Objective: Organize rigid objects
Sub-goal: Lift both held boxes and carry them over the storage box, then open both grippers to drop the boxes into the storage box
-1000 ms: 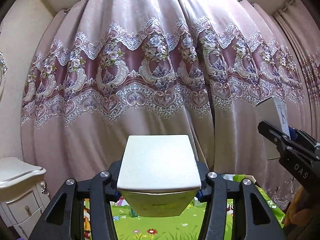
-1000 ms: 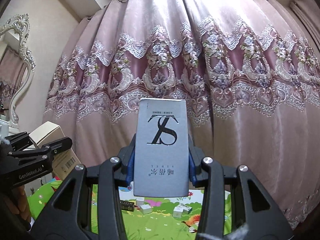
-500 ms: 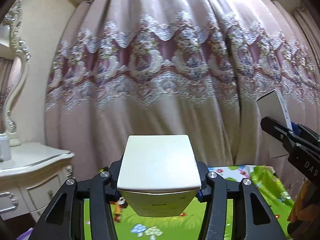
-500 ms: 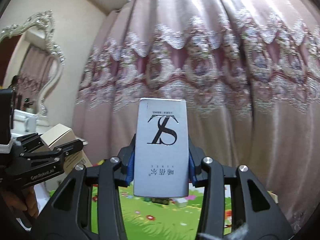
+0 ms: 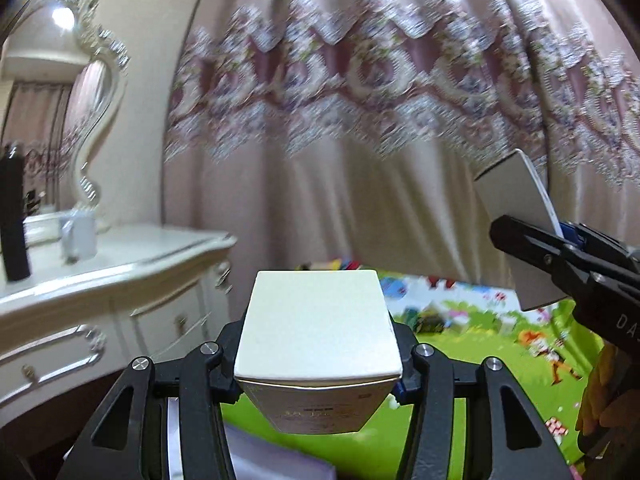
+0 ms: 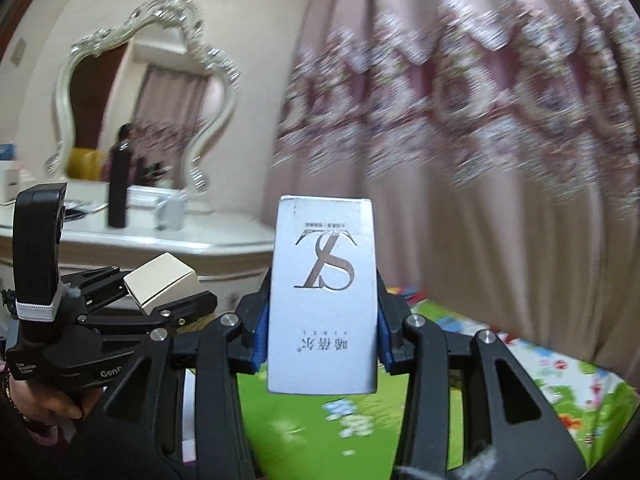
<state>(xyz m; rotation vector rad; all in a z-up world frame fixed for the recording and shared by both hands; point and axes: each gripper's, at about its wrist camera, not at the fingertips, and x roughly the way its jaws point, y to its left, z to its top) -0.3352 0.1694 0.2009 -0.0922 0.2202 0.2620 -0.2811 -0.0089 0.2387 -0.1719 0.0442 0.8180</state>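
Observation:
My left gripper (image 5: 318,364) is shut on a cream cardboard box (image 5: 316,328) and holds it in the air. It also shows in the right wrist view (image 6: 162,282), at the left. My right gripper (image 6: 322,344) is shut on a tall silver box (image 6: 324,300) printed with "ZS" and Chinese text, held upright. That silver box also shows in the left wrist view (image 5: 516,224), at the right, clamped in the right gripper. Both boxes are well above the floor.
A white dressing table (image 5: 104,260) stands at the left, with a mug (image 5: 78,236), a dark bottle (image 6: 119,188) and an ornate mirror (image 6: 148,92). A pink embroidered curtain (image 5: 380,120) fills the back. A green play mat (image 5: 480,332) lies below, with small things on it.
Both views have swung to the left: the dressing table and mirror have come into view and the curtain has slid right. Both grippers still hold their boxes.

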